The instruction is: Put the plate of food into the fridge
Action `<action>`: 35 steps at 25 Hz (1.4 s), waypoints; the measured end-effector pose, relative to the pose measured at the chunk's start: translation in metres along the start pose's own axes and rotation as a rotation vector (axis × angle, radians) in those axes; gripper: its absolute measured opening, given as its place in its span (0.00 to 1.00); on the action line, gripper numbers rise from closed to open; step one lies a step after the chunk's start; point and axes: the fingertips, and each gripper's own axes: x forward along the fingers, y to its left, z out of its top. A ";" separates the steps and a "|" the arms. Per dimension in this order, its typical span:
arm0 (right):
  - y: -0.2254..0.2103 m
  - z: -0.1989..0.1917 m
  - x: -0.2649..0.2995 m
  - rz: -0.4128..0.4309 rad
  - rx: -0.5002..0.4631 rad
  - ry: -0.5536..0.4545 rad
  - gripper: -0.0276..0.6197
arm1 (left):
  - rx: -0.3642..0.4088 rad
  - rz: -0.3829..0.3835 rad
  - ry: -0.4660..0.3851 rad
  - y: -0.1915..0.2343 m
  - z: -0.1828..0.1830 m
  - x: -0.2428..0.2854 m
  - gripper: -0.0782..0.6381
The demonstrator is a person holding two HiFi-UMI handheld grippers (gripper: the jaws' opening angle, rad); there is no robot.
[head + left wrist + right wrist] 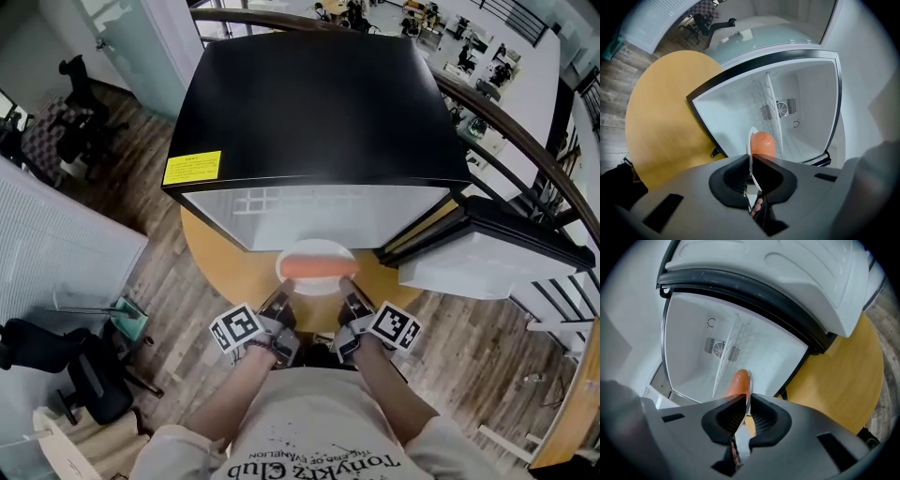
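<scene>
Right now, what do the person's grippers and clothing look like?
Both the left gripper and right gripper have grey bodies, black ribbed jaw pads and a cube with black-and-white square markers. The person wears a pale short-sleeved T-shirt with black print.

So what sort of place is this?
Most likely an office: swivel chairs stand at the left, a railing overlooks rows of desks below, and the small fridge sits on a round wooden table.

This is an open-plan office. Rows of desks (473,47) lie beyond a railing (525,141). Swivel chairs (80,94) stand on the wood floor (178,281).
</scene>
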 end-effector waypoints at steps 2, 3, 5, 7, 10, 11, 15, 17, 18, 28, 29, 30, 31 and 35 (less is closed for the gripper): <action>-0.002 0.002 0.007 -0.013 -0.004 -0.011 0.12 | -0.003 -0.001 0.002 0.004 0.005 0.006 0.16; -0.003 0.003 0.011 -0.017 -0.005 -0.017 0.12 | -0.002 -0.003 0.000 0.006 0.009 0.009 0.16; -0.004 0.006 0.019 -0.023 -0.004 -0.027 0.12 | -0.003 -0.003 -0.003 0.009 0.016 0.015 0.16; -0.006 0.010 0.027 -0.027 0.003 -0.039 0.12 | -0.009 -0.004 -0.004 0.011 0.022 0.023 0.16; -0.012 0.018 0.040 -0.032 0.009 -0.057 0.12 | -0.009 -0.010 -0.004 0.014 0.030 0.037 0.16; -0.013 0.020 0.044 -0.035 0.010 -0.061 0.12 | -0.009 -0.011 -0.003 0.015 0.033 0.041 0.16; -0.018 0.025 0.062 -0.045 0.002 -0.066 0.12 | -0.017 -0.009 -0.008 0.023 0.045 0.052 0.16; -0.020 0.027 0.070 -0.050 -0.004 -0.066 0.12 | -0.024 -0.006 -0.015 0.028 0.049 0.057 0.16; -0.022 0.028 0.072 -0.053 -0.006 -0.067 0.12 | -0.027 -0.004 -0.019 0.031 0.050 0.060 0.16; -0.042 0.043 0.105 -0.106 -0.016 -0.116 0.12 | -0.054 0.019 -0.076 0.052 0.065 0.088 0.16; -0.044 0.043 0.108 -0.111 -0.019 -0.118 0.12 | -0.059 0.024 -0.081 0.055 0.067 0.090 0.16; -0.046 0.044 0.112 -0.115 -0.022 -0.119 0.12 | -0.065 0.029 -0.085 0.058 0.068 0.093 0.16; -0.048 0.045 0.115 -0.118 -0.024 -0.120 0.12 | -0.068 0.033 -0.088 0.060 0.070 0.095 0.16; -0.056 0.049 0.125 -0.132 -0.026 -0.120 0.12 | -0.061 0.050 -0.084 0.067 0.074 0.105 0.16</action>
